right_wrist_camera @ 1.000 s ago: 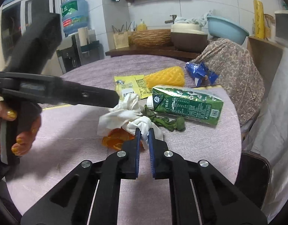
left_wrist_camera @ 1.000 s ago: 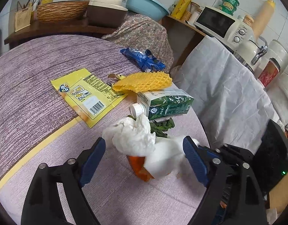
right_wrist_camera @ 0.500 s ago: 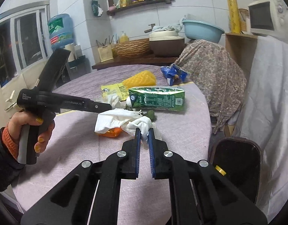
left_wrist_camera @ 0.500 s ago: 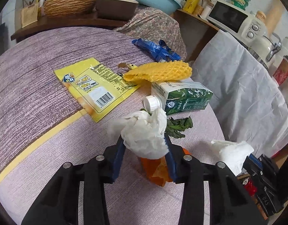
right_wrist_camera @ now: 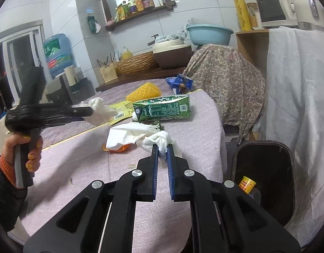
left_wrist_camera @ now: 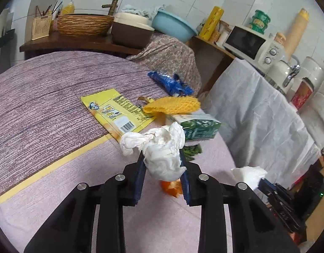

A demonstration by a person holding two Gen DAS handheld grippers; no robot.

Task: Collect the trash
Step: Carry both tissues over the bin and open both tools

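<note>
orange peel (left_wrist_camera: 171,186) half-hidden under tissue (left_wrist_camera: 162,147), bin (right_wrist_camera: 265,147) edge-cut — contents unclear

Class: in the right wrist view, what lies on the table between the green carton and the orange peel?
Green vegetable scraps beside the carton, then a white tissue covering the peel.

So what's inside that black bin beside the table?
In the bin, a small yellow container with a red label lies near the front, next to something clear. The rest looks dark and bare, and the near wall hides part of the bottom.
</note>
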